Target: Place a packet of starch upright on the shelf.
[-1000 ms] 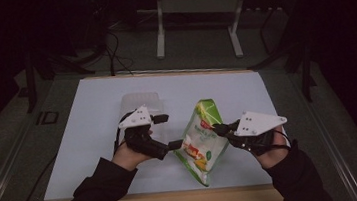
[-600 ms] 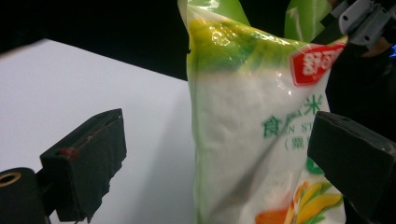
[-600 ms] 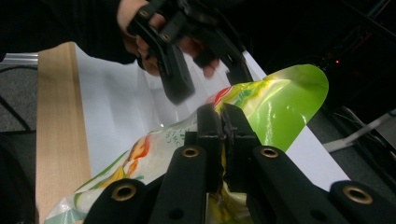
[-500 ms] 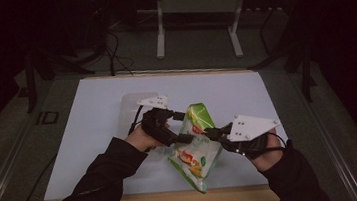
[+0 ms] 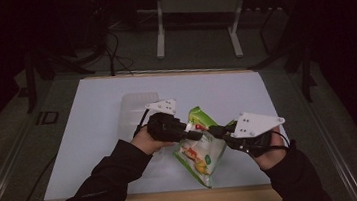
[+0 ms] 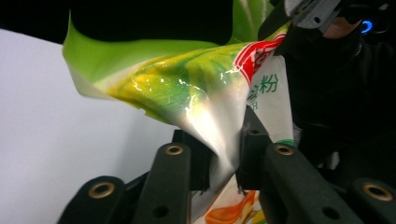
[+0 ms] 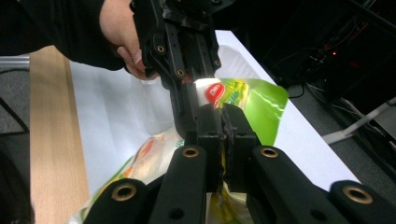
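Both grippers clamp the green snack bag (image 5: 199, 151) near the table's (image 5: 92, 114) near edge: left gripper (image 5: 197, 133) pinches its left side, right gripper (image 5: 218, 132) its top right edge.

On the counter (image 5: 94, 129) a snack bag (image 5: 199, 153) sits near the front edge, a little right of the middle. The left claw (image 5: 196, 134) meets the bag from its left side, and the right claw (image 5: 217, 132) meets it from its right side, both at the bag's upper part. Behind the left claw, a clear plastic tray (image 5: 135, 112) lies flat on the counter. Beyond the far edge of the counter stands a metal frame (image 5: 196, 23) on the floor.
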The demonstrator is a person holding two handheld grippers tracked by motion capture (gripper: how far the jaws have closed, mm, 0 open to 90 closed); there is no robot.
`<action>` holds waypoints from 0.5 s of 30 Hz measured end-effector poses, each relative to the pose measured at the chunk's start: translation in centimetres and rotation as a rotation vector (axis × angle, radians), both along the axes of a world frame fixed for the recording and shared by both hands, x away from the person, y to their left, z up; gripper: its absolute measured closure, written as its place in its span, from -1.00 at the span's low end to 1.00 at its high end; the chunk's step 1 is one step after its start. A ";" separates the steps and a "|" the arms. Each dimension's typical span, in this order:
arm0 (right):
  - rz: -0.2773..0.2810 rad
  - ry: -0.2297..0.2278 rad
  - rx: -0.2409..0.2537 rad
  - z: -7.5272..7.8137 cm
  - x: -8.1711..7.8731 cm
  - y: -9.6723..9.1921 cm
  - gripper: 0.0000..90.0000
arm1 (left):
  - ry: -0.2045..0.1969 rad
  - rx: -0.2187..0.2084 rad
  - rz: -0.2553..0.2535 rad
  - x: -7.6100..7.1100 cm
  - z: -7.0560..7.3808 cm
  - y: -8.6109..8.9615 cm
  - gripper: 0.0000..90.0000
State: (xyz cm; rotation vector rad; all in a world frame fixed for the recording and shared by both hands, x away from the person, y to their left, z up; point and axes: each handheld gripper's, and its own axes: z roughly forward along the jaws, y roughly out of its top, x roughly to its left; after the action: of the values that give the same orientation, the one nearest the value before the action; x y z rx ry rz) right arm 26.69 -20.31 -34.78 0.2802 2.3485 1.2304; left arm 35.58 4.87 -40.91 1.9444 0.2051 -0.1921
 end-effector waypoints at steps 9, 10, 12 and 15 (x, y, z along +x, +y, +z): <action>-0.016 -0.007 0.054 0.2 0.3 -0.4 0.94 | -0.063 0.011 0.087 -0.8 1.3 0.1 0.80; -0.021 -0.008 0.064 0.2 0.4 -0.5 0.93 | -0.076 0.012 0.100 -1.0 1.6 0.0 0.80; -0.028 -0.006 0.088 0.4 0.5 -0.7 0.91 | -0.094 0.011 0.122 -1.1 2.0 0.0 0.80; -0.029 0.008 0.167 1.0 0.7 -1.3 0.79 | -0.126 0.010 0.151 -1.4 2.7 0.1 0.81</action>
State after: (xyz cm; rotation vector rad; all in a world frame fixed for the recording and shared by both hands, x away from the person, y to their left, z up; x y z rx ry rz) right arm 27.36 -21.59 -33.81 0.3737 2.2436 1.4160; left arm 34.16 4.94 -38.20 1.9346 0.2691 0.0312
